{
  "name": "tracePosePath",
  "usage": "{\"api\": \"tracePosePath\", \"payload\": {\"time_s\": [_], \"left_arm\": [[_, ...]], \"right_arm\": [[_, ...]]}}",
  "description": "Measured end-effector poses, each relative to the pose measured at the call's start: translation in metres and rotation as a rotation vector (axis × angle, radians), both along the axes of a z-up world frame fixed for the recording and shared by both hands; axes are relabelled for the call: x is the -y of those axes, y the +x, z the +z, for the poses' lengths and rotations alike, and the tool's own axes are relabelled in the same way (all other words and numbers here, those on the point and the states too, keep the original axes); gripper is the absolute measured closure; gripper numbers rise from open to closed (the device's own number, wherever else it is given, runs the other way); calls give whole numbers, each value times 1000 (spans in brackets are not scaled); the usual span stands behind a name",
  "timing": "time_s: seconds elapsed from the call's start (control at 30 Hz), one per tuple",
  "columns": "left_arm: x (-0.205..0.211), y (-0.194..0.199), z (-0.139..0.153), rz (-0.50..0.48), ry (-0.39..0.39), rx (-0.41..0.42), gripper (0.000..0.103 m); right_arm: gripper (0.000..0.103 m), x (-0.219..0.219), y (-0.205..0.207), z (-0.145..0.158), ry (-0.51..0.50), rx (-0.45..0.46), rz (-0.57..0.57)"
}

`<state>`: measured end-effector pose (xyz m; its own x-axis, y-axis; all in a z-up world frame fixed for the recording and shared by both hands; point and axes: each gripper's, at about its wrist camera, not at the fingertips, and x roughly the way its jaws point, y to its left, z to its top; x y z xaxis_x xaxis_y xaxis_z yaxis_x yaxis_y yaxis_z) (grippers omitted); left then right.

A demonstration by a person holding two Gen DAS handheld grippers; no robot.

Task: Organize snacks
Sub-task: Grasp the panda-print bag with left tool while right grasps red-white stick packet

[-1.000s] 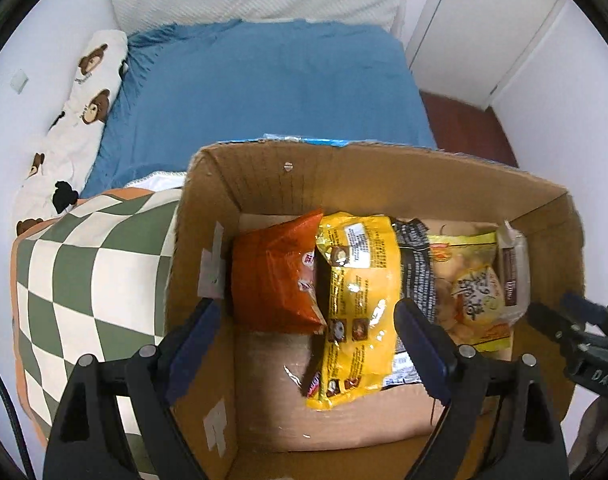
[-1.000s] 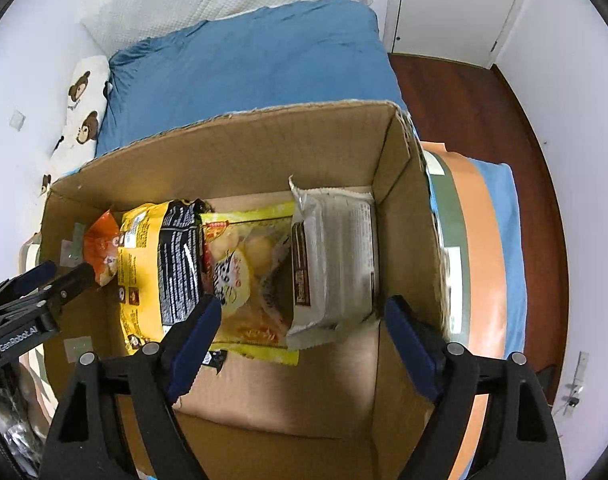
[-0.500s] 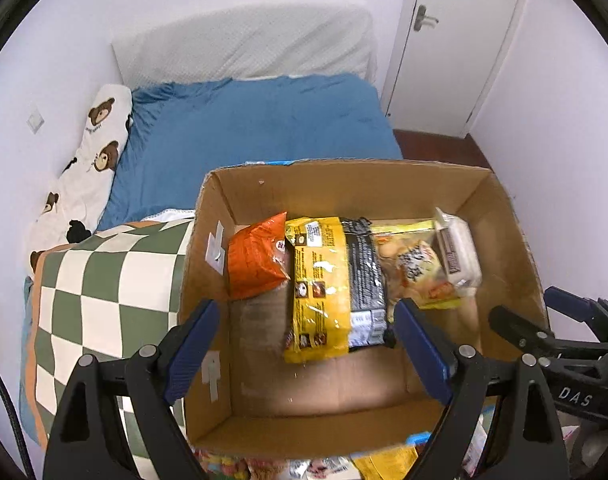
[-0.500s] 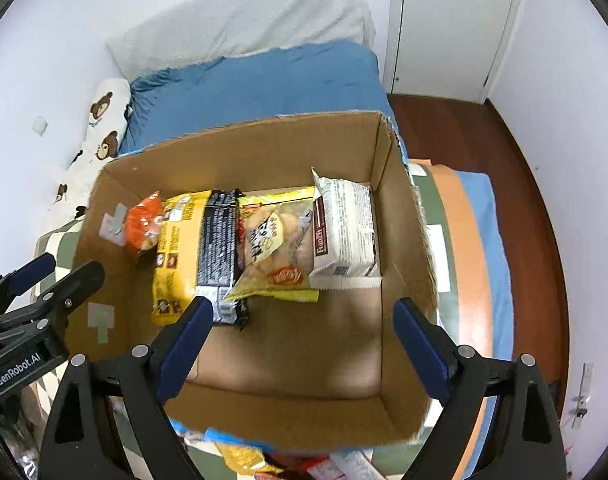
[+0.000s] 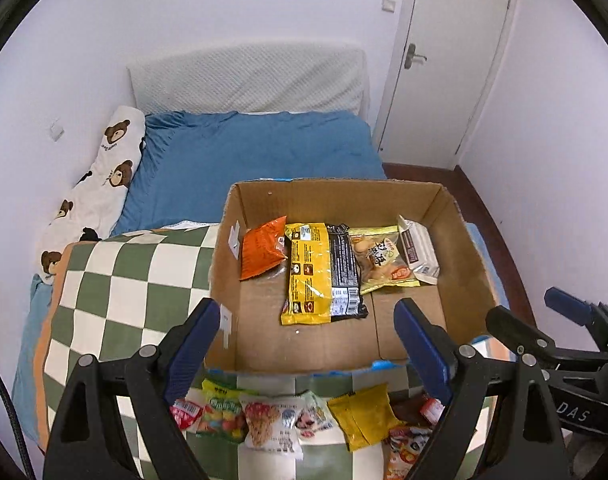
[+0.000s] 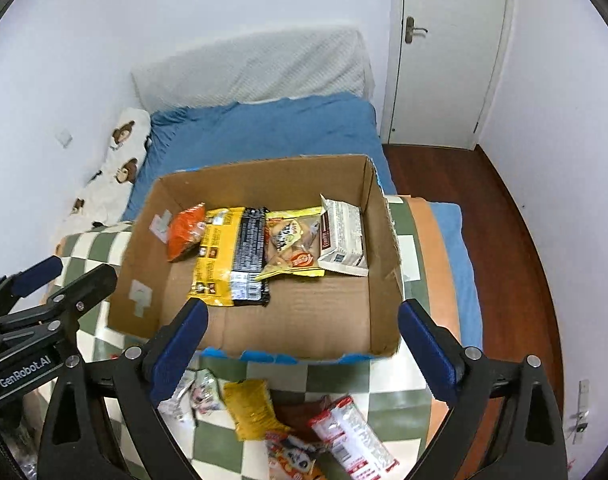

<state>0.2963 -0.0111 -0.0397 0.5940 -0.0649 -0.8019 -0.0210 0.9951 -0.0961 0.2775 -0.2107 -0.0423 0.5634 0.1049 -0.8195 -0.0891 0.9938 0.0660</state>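
While my right gripper (image 6: pixel 300 336) is opening wider with nothing between its jaws, my left gripper (image 5: pixel 305 334) is staying spread and empty. The brown cardboard box (image 5: pixel 459 248) is sitting mid-frame above both. Shiny, crinkly snack bags (image 5: pixel 323 272) are lying flat inside; more packets (image 5: pixel 272 420) are lying below, on the checkered blanket (image 5: pixel 124 280).

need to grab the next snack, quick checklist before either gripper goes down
1. Left gripper empty, jaws apart: ok.
2. Right gripper empty, jaws opening: ok.
3. Brown cardboard box has bare floor at its near half: ok.
4. Four packets, orange bag to white pack, lie in a row along the far side: ok.
5. Loose snacks on the green checked blanket, such as the plain yellow pouch, unobstructed: ok.
6. Which packets overlap in the pile: cannot tell.
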Motion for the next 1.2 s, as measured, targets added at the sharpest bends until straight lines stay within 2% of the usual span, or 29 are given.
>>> {"api": "tracePosePath", "payload": {"time_s": [0.17,0.27,0.33,0.47,0.53,0.6,0.63,0.77,0.87,0.97,1.03,1.07,1.2], "left_arm": [[-2,-31,6,13,-18,-6,14],[-1,-47,-8,23,-8,-44,14],[1,-56,-29,35,-14,-106,14],[8,-61,-86,49,-71,-267,14],[19,-56,-123,24,-98,-380,14],[31,-56,-147,11,-112,-454,14],[39,-57,-160,-5,-148,-495,14],[77,-57,-189,-79,-248,-582,14],[109,-52,-203,-144,-262,-617,14],[138,-49,-218,-199,-229,-629,15],[145,-49,-225,-201,-209,-623,30],[146,-50,-228,-198,-199,-626,49],[136,-66,-229,-168,-185,-614,50]], "right_arm": [[5,9,-30,5,44,-1,-4],[5,24,-45,-14,69,-45,-21],[5,35,-50,-34,62,-90,-37],[5,71,-52,-97,63,-224,-79],[6,85,-51,-126,76,-287,-90],[7,99,-54,-152,90,-343,-109],[7,102,-57,-161,106,-357,-112],[8,120,-65,-186,127,-402,-142],[9,133,-72,-190,109,-407,-144],[11,147,-80,-190,69,-406,-148],[13,157,-82,-191,61,-413,-152],[13,162,-83,-190,66,-415,-152],[13,158,-79,-186,81,-401,-97]]}}
